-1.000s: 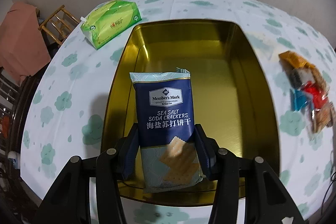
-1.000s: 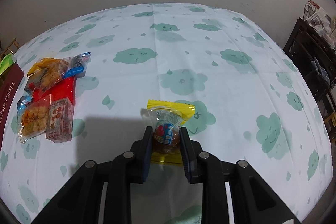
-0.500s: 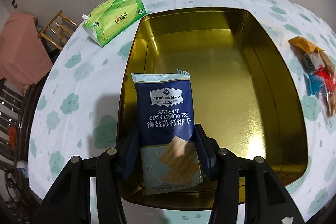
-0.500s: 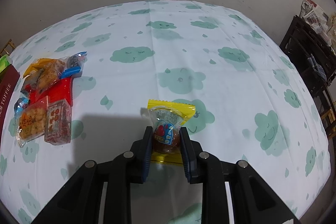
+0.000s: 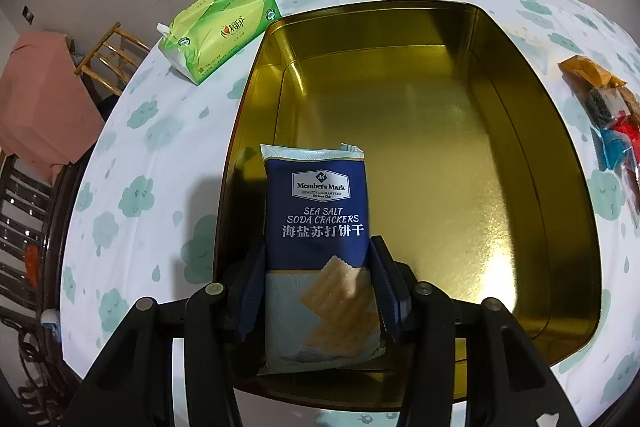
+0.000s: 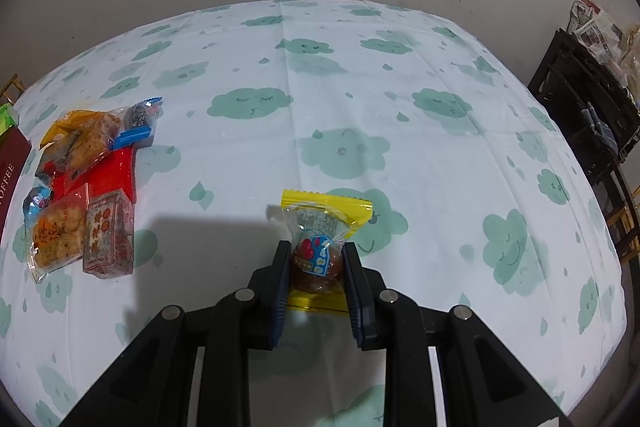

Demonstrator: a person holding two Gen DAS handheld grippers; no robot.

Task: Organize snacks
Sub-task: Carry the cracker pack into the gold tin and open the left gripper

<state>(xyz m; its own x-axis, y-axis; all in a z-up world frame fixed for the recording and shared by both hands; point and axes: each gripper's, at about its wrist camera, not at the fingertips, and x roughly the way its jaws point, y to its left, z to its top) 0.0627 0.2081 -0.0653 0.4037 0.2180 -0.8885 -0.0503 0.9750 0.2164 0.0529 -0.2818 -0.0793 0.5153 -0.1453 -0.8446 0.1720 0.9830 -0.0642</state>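
In your left wrist view, your left gripper [image 5: 318,291] is clamped on one packet of crackers [image 5: 318,247], its two blue pads pressing the packet's long edges. The packet reads "Member's Mark", "SEA SALT SODA CRACKERS", with a line of Chinese characters under that. You hold it over the near left corner of one gold tin [image 5: 520,155], which sits on the cloud-print tablecloth [image 5: 152,163]. One green pack of tissues [image 5: 220,31] lies just beside the tin's far left corner; its writing is too small to read. A few wrapped snacks [image 5: 604,115] show at the right edge.

In your right wrist view, your right gripper [image 6: 316,267] is clenched on one yellow-edged clear wrapper holding a brown sweet [image 6: 318,251], just above the cloth. One pile of snacks [image 6: 80,187], roughly seven packets, lies well to the left. At the left edge a dark red box [image 6: 10,167] shows the letters "OFFEE".
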